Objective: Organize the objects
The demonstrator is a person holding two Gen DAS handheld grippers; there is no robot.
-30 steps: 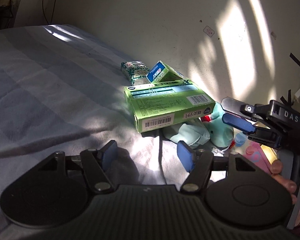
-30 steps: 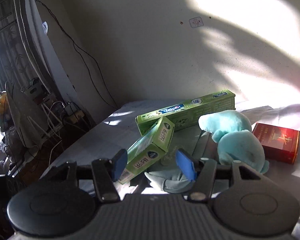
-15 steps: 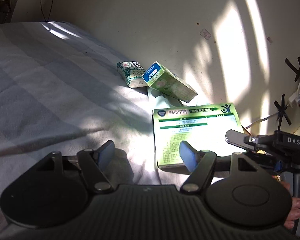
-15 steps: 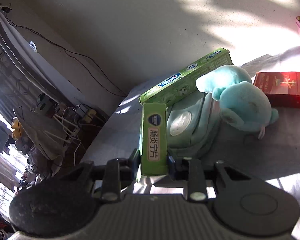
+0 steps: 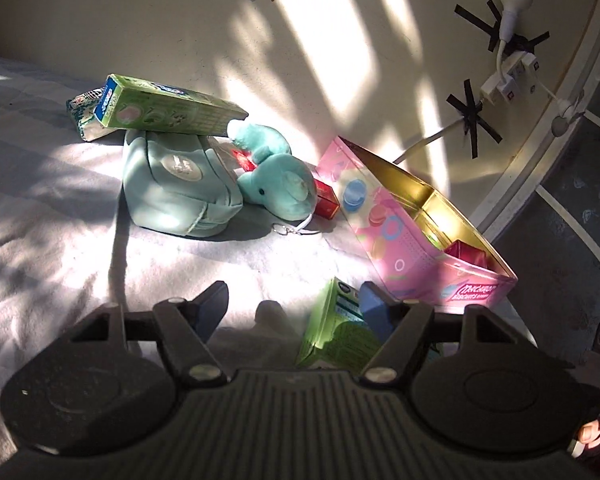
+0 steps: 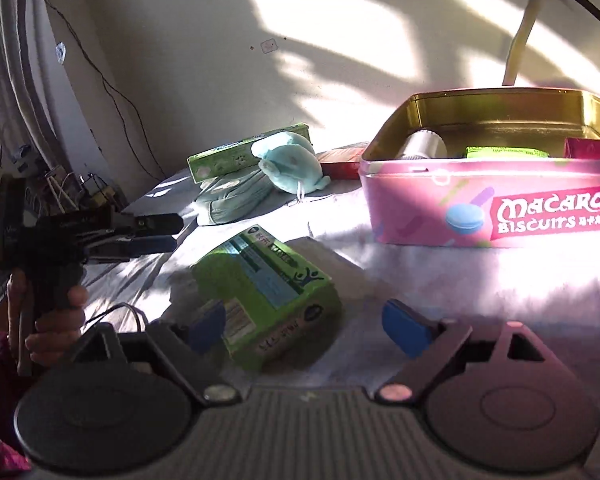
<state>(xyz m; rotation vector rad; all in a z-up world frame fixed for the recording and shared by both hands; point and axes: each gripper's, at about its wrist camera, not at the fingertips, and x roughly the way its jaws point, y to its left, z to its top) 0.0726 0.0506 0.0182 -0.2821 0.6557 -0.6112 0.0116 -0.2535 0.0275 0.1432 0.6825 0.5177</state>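
Pink macaron tin (image 6: 492, 204): right end cut off by frame edge in right wrist view; contents only partly seen over the rim, a silver cylinder (image 6: 422, 145) half hidden. Behind the tin, a red box (image 5: 326, 200) is mostly covered by teal plush (image 5: 284, 186). Green medicine box (image 5: 336, 332) in front of the tin is partly blocked by left gripper pad (image 5: 374, 308); small print too blurred to be read.

pink tin (image 6: 420, 196), "Macaron Biscuits" (white lettering)
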